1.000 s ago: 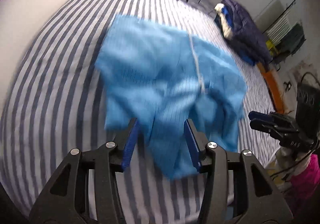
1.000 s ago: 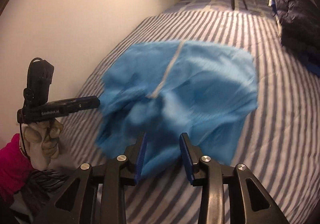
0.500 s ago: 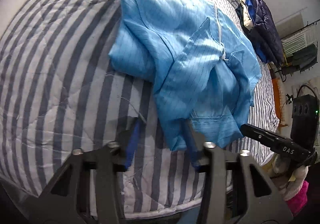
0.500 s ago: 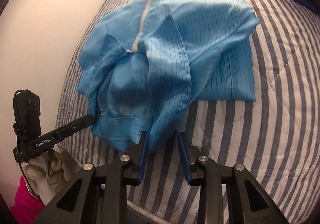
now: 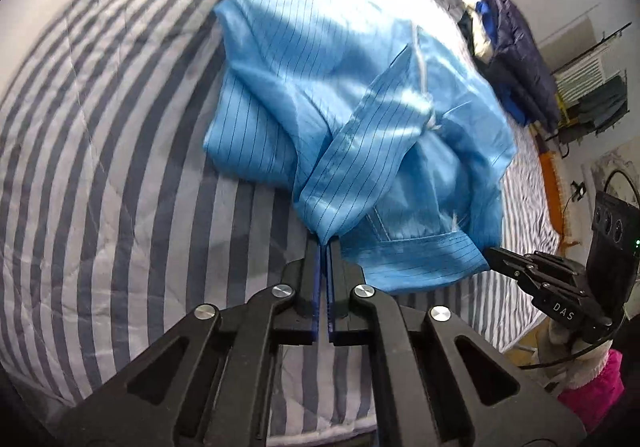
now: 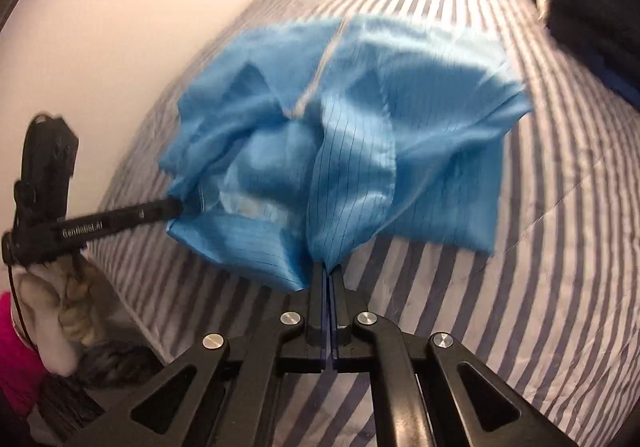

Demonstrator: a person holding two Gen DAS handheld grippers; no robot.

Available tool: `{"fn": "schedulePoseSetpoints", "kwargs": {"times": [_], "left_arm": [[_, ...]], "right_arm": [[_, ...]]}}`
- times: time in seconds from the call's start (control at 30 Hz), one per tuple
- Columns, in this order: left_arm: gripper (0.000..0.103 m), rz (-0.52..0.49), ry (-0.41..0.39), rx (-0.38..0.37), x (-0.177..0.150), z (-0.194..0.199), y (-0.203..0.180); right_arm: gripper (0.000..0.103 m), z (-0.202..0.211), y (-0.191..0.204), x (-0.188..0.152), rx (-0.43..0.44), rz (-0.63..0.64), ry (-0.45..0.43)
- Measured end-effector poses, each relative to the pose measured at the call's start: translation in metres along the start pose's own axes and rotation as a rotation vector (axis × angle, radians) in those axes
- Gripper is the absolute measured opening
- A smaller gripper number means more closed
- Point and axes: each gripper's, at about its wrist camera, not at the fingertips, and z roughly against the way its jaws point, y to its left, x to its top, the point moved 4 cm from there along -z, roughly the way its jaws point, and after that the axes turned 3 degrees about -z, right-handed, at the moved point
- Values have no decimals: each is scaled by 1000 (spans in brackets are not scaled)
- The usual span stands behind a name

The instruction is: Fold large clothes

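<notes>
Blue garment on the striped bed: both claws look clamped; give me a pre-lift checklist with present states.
1. Left claw shut on a corner of the blue garment; its jaws have just been closing: ok.
2. Right claw shut on another fold of it, likewise just closed: ok.
3. Garment lying flat: not ok, bunched near the zipper.
4. Striped bed cover caught in either grip: cannot tell.
5. Dark jacket apart from the garment: ok.

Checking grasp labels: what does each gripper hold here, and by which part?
Both have just closed on the blue garment: the left gripper and the right gripper each pinch a bunched fold at its near edge.
</notes>
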Motion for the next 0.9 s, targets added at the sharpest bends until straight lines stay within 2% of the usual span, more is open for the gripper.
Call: {"fn": "schedulePoseSetpoints", "kwargs": {"times": [0.03,0.07,0.13,0.23,0.27,0.3,0.37,0.47,0.57,0.63,0.7,0.77,0.8,0.9], "left_arm": [[0,-6,4,4,-1,3,0],[2,-12,4,4,-1,8,0],[3,-27,-18,-6,2,24,0],[10,-36,-102,-45,18,50,1],[16,-36,-129,-39,28,56,2],[17,-31,-166,-29,41,60,4],[20,-37,-194,-21,62,59,3],[20,-81,-243,59,96,46,10],[20,-74,-242,58,116,28,18],[20,-80,-208,96,123,10,29],[20,-71,-146,128,123,-14,42],[21,-45,-118,121,120,-27,53],[21,-40,-126,101,119,-27,58],[22,-66,-120,100,121,-22,59]], "right_arm": [[6,0,1,-2,15,17,27],[8,3,4,-4,25,43,33],[23,17,6,-4,32,79,6],[24,48,-2,6,91,90,-99],[24,56,-7,11,100,82,-139],[24,65,-14,19,101,67,-191],[25,73,-31,36,76,27,-280],[26,64,-48,60,-24,16,-353],[27,49,-66,79,-31,-17,-343],[27,37,-74,83,-64,-8,-321],[27,23,-83,75,-75,-12,-270],[27,5,-92,64,-82,-22,-193],[27,-4,-95,59,-90,-13,-158],[26,0,-94,55,-82,26,-135]]}}
